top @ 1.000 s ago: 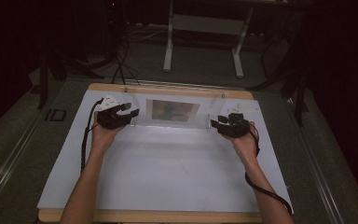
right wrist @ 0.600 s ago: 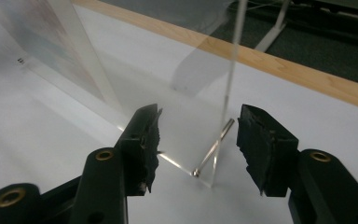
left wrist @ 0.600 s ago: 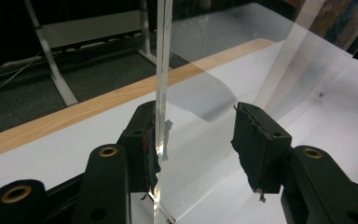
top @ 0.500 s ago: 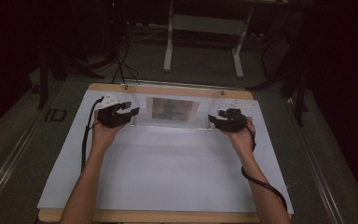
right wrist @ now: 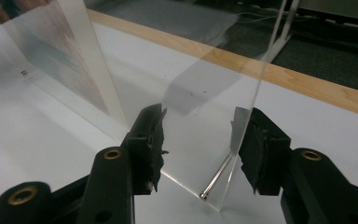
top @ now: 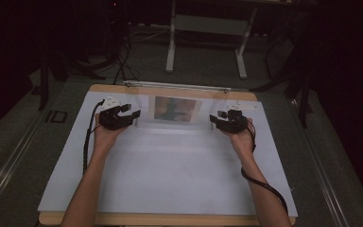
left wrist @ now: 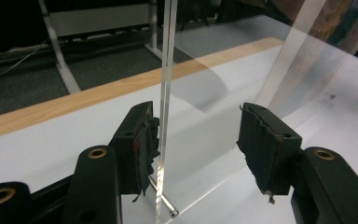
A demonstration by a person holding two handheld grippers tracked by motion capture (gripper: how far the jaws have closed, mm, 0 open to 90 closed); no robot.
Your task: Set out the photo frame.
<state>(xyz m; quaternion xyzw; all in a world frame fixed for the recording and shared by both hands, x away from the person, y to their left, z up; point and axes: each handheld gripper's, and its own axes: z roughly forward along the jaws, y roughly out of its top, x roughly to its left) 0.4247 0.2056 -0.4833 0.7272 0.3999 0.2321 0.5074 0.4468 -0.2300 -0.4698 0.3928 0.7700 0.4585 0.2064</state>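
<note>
Dark room, white sheet (top: 170,175) over a wood-edged table. High view: clear acrylic frame (top: 175,110) with a blurry print stands at the far edge; left gripper (top: 123,115) and right gripper (top: 221,120) flank its 2 ends, likely to steady or lift it.

Left gripper view: jaws spread, just widened; pane edge between them, beside 1 pad, unpinched.

Right gripper view: jaws spread, just narrowed; pane beside 1 pad, no pinch evident. No readable writing.
</note>
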